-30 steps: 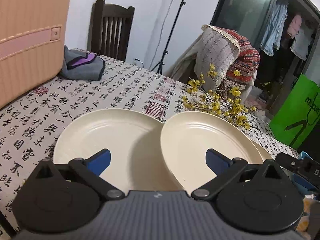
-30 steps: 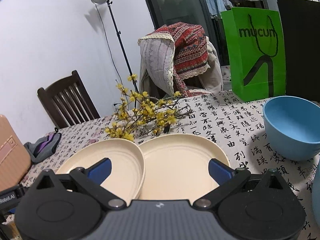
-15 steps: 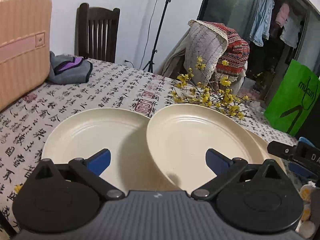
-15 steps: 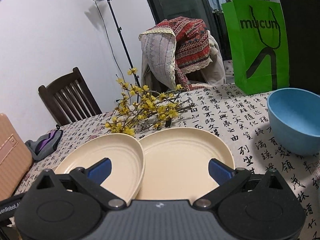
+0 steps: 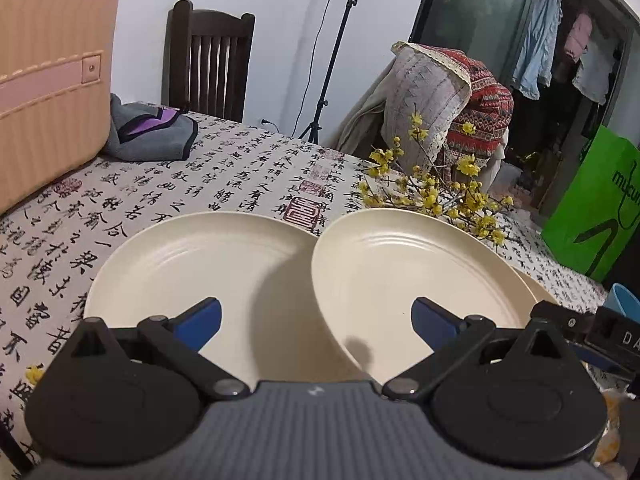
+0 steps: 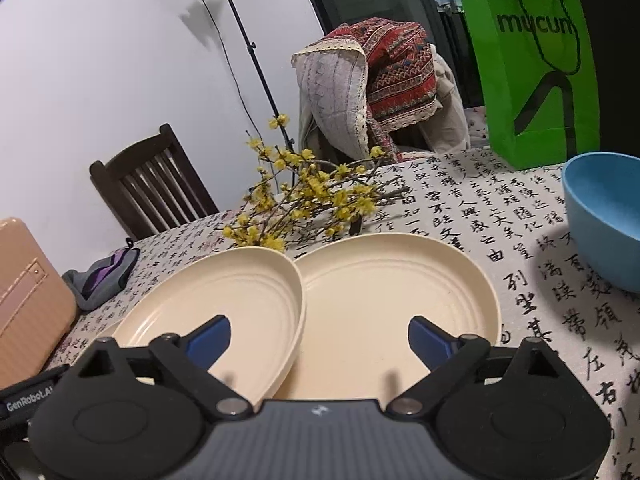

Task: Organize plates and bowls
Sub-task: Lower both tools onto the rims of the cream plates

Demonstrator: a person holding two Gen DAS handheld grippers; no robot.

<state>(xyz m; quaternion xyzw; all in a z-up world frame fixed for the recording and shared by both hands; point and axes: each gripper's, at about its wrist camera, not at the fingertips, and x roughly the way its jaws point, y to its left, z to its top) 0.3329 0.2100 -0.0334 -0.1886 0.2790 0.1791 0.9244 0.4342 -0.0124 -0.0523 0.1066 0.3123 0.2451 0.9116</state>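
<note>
1. The left gripper (image 5: pixel 316 318) gapes wide, holding nothing; the right gripper (image 6: pixel 319 338) has its jaws closing, the middle plate's (image 6: pixel 224 308) rim between them, untouched.
2. Three cream plates overlap on the tablecloth (image 6: pixel 520 240): middle plate over the right plate (image 6: pixel 400 304) and left plate (image 5: pixel 192 264).
3. A blue bowl (image 6: pixel 604 216) stands right.
4. Beyond: yellow flowers (image 6: pixel 304 196), suitcase (image 5: pixel 48 72), chair (image 5: pixel 208 60), green bag (image 6: pixel 528 64).

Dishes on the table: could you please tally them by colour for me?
Cream plates: 3, left, middle, right
Blue bowls: 1
Total: 4
</note>
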